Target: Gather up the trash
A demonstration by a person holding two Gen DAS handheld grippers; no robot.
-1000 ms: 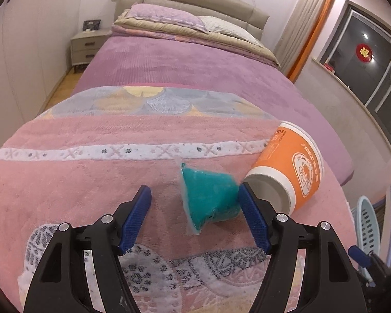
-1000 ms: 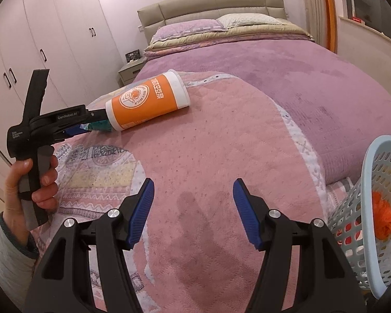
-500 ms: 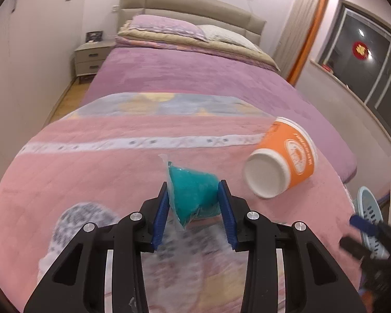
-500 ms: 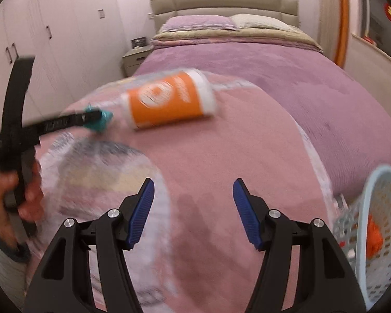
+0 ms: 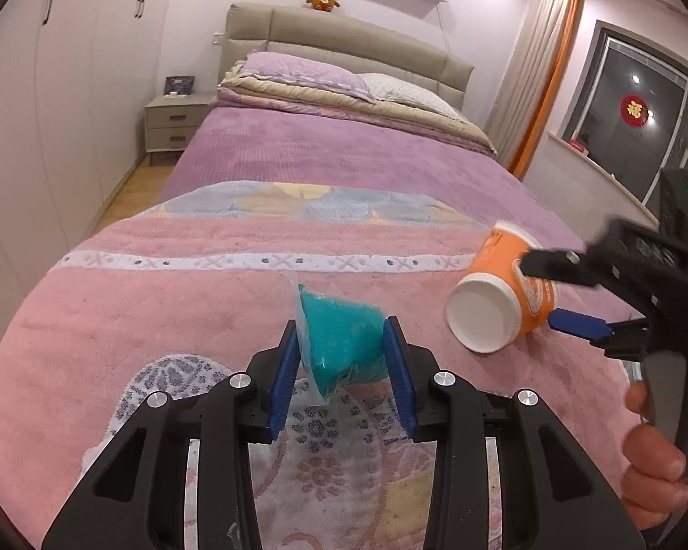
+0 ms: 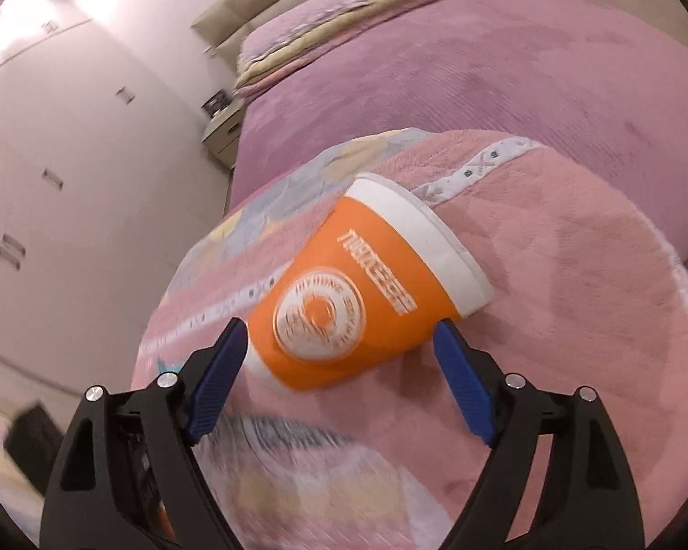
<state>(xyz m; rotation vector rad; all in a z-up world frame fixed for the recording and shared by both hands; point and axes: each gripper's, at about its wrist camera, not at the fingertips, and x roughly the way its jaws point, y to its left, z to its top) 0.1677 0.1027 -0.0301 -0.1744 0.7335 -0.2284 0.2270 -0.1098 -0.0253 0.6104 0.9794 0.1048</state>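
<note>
Left wrist view has the left hand-held gripper (image 5: 339,357) pinching a teal wad in clear plastic wrap (image 5: 341,343). The right hand-held gripper (image 6: 339,357) is spread wide around an orange paper cup with a white rim (image 6: 367,293) lying sideways on the pink quilted bedspread (image 5: 160,311). Next up, I'd guess: squeeze the cup, lift both. Ordinary bedroom, beige padded headboard (image 5: 344,41).

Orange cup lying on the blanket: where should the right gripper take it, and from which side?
Grip the orange cup across its orange mid-body, coming from above its side. It lies on its side on the blanket, and the right gripper already straddles it with jaws open, so closing there looks best.
</note>
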